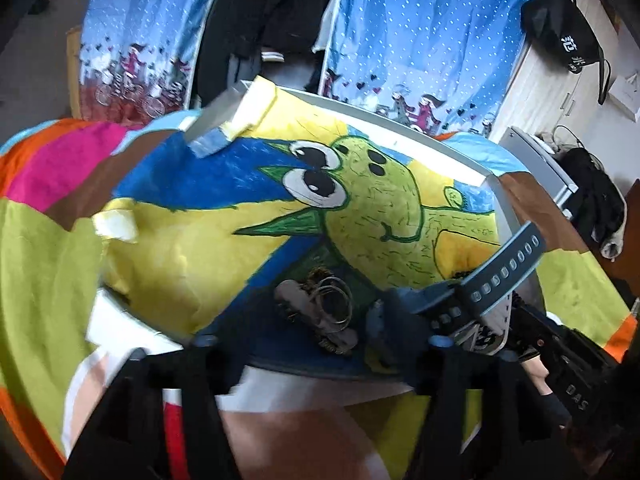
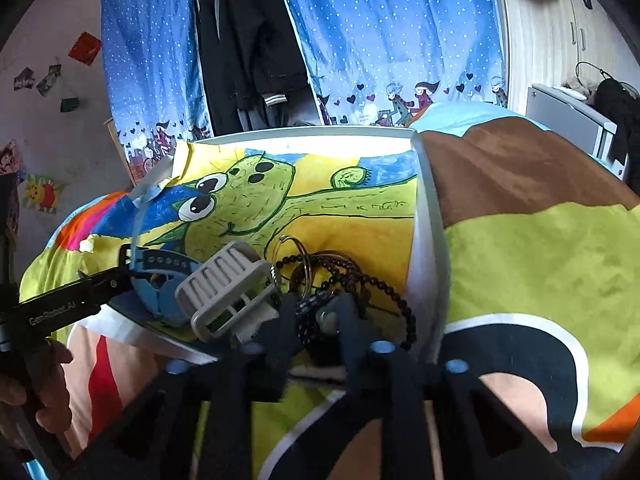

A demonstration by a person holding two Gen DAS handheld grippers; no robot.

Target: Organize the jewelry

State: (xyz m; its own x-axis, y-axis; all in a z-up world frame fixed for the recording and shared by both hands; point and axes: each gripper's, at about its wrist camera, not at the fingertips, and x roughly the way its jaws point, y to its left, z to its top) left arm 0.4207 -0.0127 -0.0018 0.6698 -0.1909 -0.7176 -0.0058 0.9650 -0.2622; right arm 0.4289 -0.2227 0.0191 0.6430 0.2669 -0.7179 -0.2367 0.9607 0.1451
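The right gripper is clamped on the dark bead bracelet, with the metal rings just ahead of its tips. The left gripper is spread wide, nothing held, with the blue watch strap by its right finger, all on the cactus drawing.

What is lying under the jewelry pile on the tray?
A cartoon cactus drawing lines the white tray; the bead bracelet and metal rings rest on it. The pile hides the drawing's lower part.

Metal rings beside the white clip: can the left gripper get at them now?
Probably yes. The metal rings lie uncovered just ahead of the open left gripper, though the white clip crowds them.
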